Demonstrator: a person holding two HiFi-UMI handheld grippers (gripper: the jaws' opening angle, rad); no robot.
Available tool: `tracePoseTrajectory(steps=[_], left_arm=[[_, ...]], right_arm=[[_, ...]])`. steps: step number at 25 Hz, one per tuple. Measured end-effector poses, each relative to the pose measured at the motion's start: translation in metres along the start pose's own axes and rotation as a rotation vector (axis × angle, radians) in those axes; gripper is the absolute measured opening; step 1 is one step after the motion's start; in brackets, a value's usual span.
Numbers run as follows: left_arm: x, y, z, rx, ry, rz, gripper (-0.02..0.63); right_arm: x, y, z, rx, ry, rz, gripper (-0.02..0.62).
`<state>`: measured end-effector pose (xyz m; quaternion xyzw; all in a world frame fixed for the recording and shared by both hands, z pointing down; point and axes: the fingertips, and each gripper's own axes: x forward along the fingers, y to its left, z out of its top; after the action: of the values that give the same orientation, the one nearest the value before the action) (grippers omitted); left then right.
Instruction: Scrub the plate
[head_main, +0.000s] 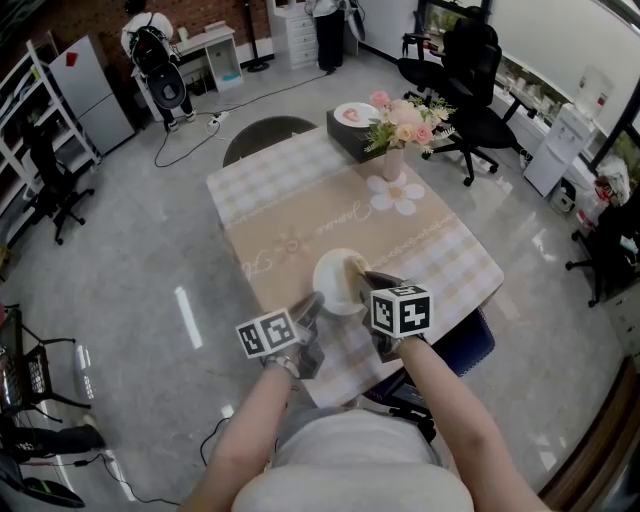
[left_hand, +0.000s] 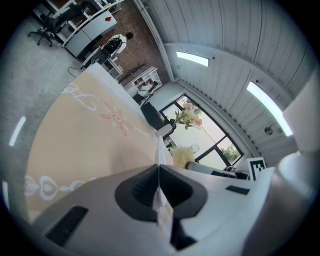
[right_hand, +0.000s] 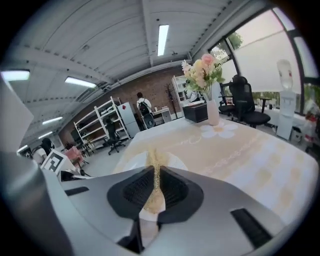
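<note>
A white plate (head_main: 333, 288) lies tilted near the front of the table (head_main: 300, 215), which has a beige and checked cloth. My left gripper (head_main: 313, 303) is shut on the plate's near left rim; in the left gripper view the plate (left_hand: 159, 150) shows edge-on between the jaws of that gripper (left_hand: 159, 192). My right gripper (head_main: 368, 277) is shut on a thin yellow scrub pad (head_main: 355, 266) that rests on the plate's right side. In the right gripper view the pad (right_hand: 154, 165) stands between the jaws of that gripper (right_hand: 156, 192), over the plate (right_hand: 131, 163). The left gripper view also shows the pad (left_hand: 183, 154).
A vase of pink flowers (head_main: 400, 135) and a dark box with a dish on it (head_main: 354, 124) stand at the table's far end. A round-backed chair (head_main: 262, 133) sits behind the table. Black office chairs (head_main: 470, 90) stand at the right. The table's front edge is right below the grippers.
</note>
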<state>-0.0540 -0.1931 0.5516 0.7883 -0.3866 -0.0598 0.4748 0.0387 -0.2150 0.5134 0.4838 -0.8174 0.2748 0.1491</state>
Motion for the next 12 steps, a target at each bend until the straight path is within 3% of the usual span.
tracePoseTrajectory(steps=[8, 12], left_arm=[[0.0, 0.001, 0.0, -0.005, 0.001, 0.002, 0.017], [0.001, 0.0, 0.0, -0.001, -0.001, 0.006, 0.017]], right_arm=[[0.008, 0.034, -0.022, 0.132, 0.08, 0.123, 0.038], [0.011, 0.042, -0.029, 0.297, 0.105, 0.147, 0.038]])
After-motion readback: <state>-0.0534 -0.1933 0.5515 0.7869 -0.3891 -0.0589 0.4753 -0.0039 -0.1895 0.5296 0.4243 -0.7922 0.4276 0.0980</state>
